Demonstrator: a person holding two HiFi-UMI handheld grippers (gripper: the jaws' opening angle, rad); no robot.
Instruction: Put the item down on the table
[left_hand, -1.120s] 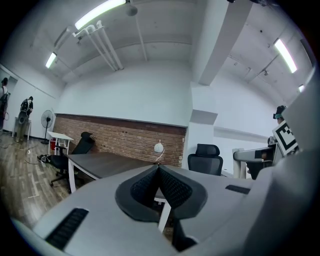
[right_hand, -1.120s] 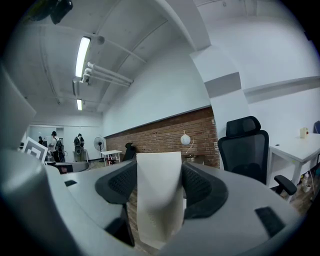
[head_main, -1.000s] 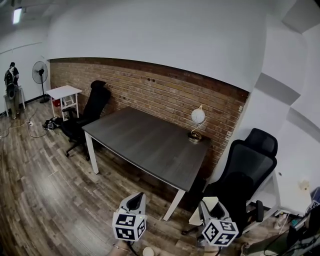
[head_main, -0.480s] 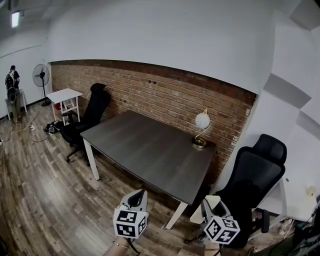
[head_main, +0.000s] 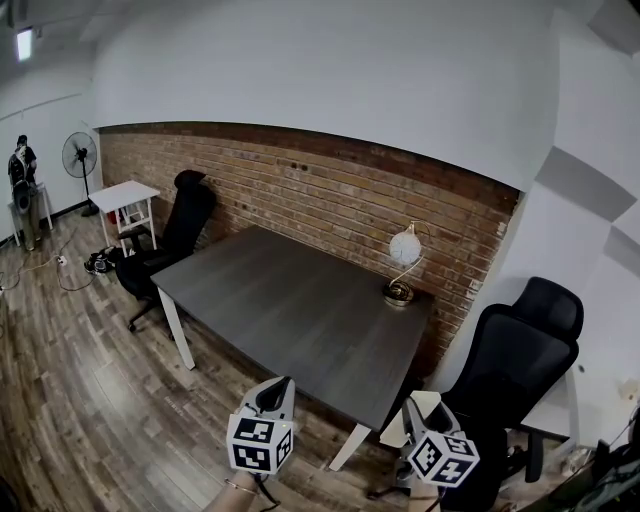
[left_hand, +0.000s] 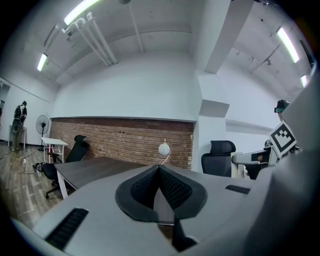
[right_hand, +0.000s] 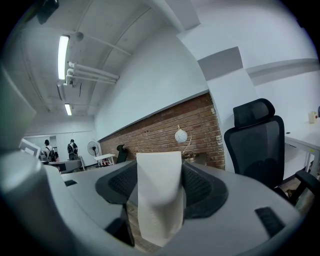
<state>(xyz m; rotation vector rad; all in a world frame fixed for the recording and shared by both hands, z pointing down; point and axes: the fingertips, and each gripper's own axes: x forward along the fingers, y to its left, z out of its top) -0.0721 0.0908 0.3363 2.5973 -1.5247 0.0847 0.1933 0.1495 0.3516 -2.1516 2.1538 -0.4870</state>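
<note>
An office is suggested by a dark table flanked by black swivel chairs, a brick wall, strip lights overhead and a standing fan.

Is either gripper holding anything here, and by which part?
The right gripper holds a white item, clamped across its middle, with its top end poking past the fingers. The left gripper is shut and empty.

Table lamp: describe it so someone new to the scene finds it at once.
Find the brick wall, then the dark grey table by it. The lamp stands at the table's far right corner: white globe on a curved brass stem, the only thing on the tabletop.
</note>
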